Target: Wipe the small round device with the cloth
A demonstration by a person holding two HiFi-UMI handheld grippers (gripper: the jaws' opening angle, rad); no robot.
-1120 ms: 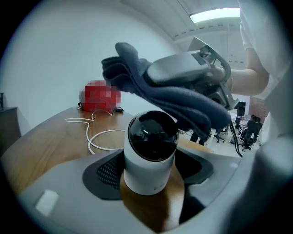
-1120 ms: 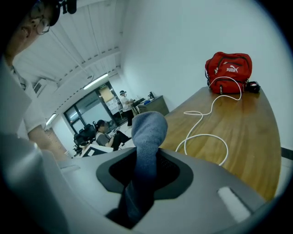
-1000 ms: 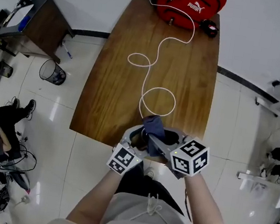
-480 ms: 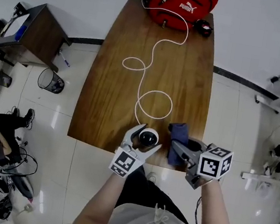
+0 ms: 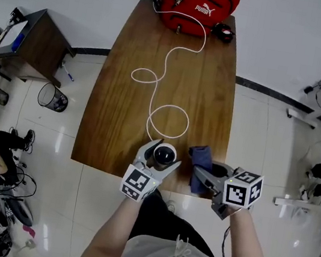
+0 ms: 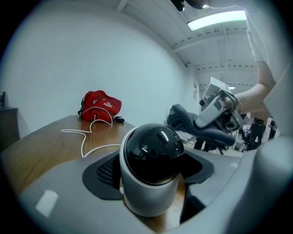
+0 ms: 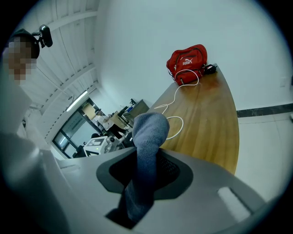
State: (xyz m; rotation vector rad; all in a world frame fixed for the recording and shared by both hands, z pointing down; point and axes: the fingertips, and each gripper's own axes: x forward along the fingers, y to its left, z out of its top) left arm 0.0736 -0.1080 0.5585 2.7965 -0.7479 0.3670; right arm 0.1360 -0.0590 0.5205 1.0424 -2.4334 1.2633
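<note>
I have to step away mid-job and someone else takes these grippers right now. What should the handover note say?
Left gripper: shut on the small round device, which has a white body and a black dome, near the brown wooden table's near edge.
Right gripper: shut on the blue-grey cloth, to the device's right and not touching it.
Done: a second ago the cloth was against the device; it has since been drawn away.
Left: whether the dome is clean cannot be told. Bring the cloth back for another wipe if needed.
</note>
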